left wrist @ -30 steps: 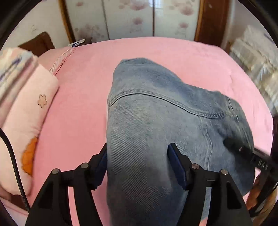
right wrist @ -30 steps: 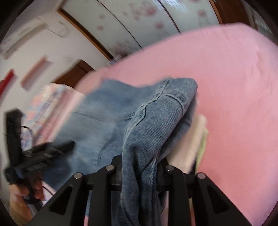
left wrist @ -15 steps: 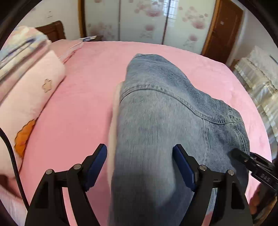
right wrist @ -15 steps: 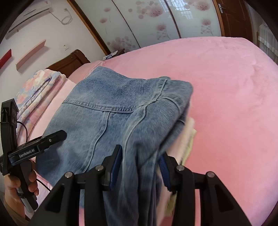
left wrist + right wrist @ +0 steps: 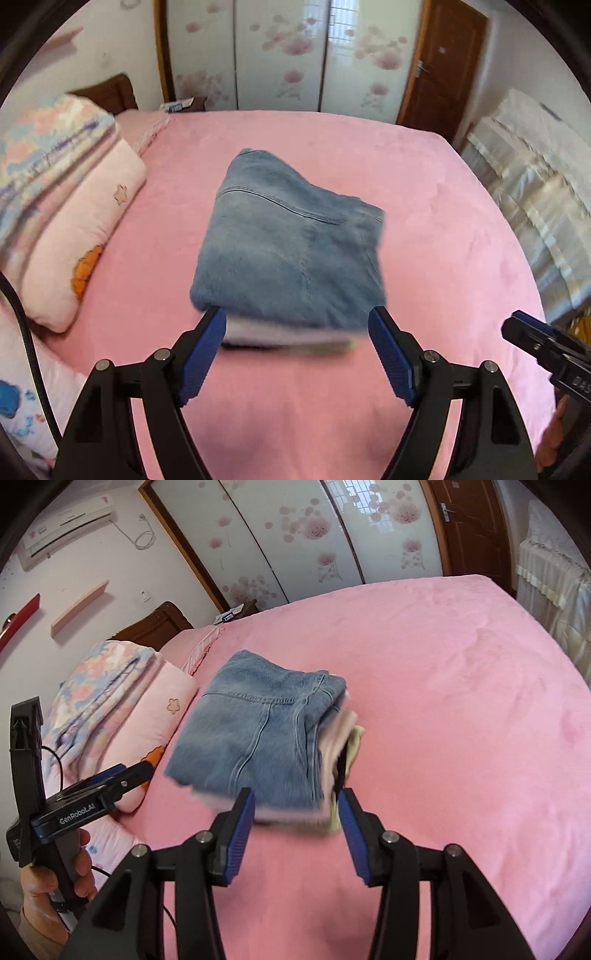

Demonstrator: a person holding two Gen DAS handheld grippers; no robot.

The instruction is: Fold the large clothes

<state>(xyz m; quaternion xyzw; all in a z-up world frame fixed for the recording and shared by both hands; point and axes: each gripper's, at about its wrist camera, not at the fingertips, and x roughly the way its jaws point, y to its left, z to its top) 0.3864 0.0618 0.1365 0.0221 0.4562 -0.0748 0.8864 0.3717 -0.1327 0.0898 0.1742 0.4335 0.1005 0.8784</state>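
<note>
Pink bed [image 5: 424,192] — folded jeans [image 5: 291,240] stacked mid-sheet; pillow [image 5: 85,236] and quilt [image 5: 48,147] beside.

Both wrist views are bright and evenly daylit; light enters through the latticed window [image 5: 341,26] at the far wall. Shadows are soft, with no glare. Fisheye distortion bows the wardrobe doors [image 5: 295,535] and bed [image 5: 461,701], and black vignette rings each frame. Motion blur smears the folded jeans [image 5: 291,243] at the near edge and the quilt [image 5: 48,147] at left.
</note>
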